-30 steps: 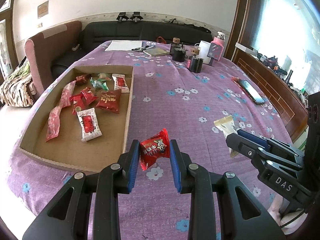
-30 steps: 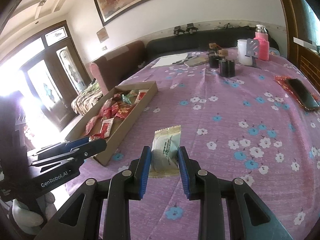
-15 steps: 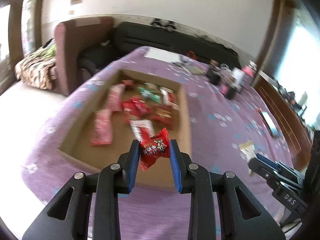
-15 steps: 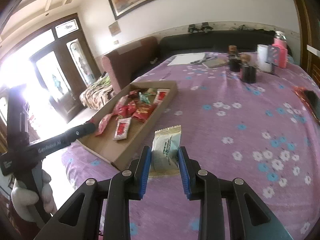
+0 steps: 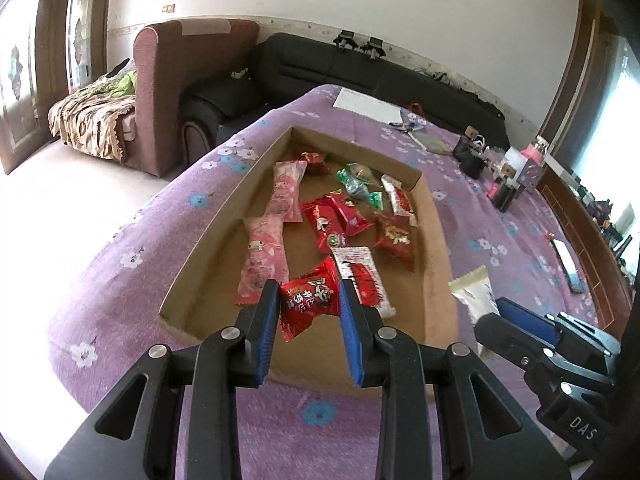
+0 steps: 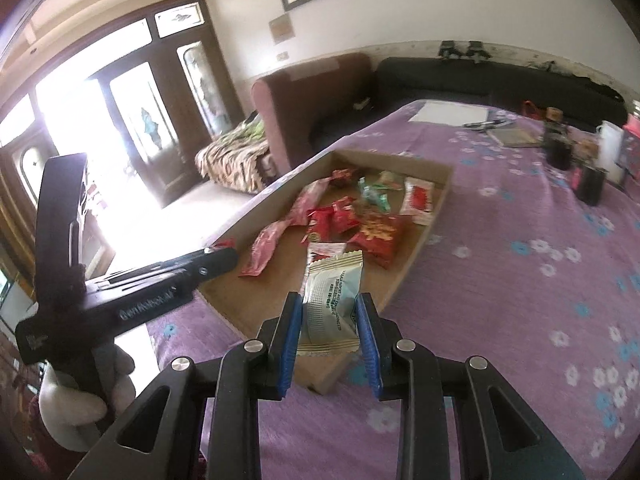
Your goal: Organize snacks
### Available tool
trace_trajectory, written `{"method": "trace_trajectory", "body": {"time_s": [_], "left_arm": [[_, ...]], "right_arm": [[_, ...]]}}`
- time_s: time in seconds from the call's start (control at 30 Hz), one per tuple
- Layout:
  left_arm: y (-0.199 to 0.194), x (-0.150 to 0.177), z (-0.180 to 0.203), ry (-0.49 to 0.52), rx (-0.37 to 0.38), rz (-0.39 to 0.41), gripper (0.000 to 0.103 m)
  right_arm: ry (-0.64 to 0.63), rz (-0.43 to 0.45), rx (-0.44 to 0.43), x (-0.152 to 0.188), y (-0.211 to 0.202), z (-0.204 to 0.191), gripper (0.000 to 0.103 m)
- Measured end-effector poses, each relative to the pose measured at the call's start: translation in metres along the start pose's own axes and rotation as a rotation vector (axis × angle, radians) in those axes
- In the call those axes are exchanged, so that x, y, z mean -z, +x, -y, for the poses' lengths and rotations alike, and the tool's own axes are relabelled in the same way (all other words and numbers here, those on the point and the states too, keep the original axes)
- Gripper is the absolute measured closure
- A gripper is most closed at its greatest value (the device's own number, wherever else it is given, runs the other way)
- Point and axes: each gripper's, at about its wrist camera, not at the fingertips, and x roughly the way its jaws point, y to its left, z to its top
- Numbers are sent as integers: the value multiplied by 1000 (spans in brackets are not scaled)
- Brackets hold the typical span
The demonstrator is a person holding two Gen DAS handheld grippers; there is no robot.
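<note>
My left gripper [image 5: 308, 312] is shut on a red snack packet [image 5: 310, 302] and holds it above the near end of the shallow cardboard tray [image 5: 436, 240]. The tray holds several snack packets, red, pink and green. My right gripper [image 6: 329, 320] is shut on a white and cream snack packet [image 6: 332, 300] and holds it above the tray's near right corner [image 6: 400, 280]. The right gripper and its white packet [image 5: 476, 300] show at the right of the left wrist view. The left gripper body [image 6: 160, 280] shows at the left of the right wrist view.
The table has a purple flowered cloth [image 5: 500, 240]. At its far end stand dark cups [image 5: 472, 160], a white mug [image 6: 610, 144], a pink bottle [image 5: 536, 152], papers [image 5: 366, 104] and a phone [image 5: 568, 260]. A sofa and armchair [image 5: 192, 80] stand beyond.
Both grippers have moved left toward the tray, each keeping its packet. The left one now hangs over the tray's near end, the right one over its near right corner.
</note>
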Motion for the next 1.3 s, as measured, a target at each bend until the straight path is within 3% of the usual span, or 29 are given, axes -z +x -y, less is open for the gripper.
{"method": "trace_trajectory", "body": {"time_s": [0.27,0.67,0.93,1.0,1.13,1.3], "left_arm": [[24,-8,-9,29,-17,-26,76],[48,-3,-7,61,-24,-72,75],[44,-3,-4,54,-28,-62,66],[39,-3,-4,45,-28,-51,63],[26,-3,-1,41,-49,-16,45],[10,0,10,69,-94,24,44]], "right_arm": [[-9,-48,-16,-16,43,-10,74],[-13,-128,-1,-5,87,-14,74],[6,-117,10,-3,85,-8,73],[13,-106,13,-3,80,-7,70],[29,-78,4,-3,67,-6,64],[42,-28,-4,-2,44,-4,54]]}}
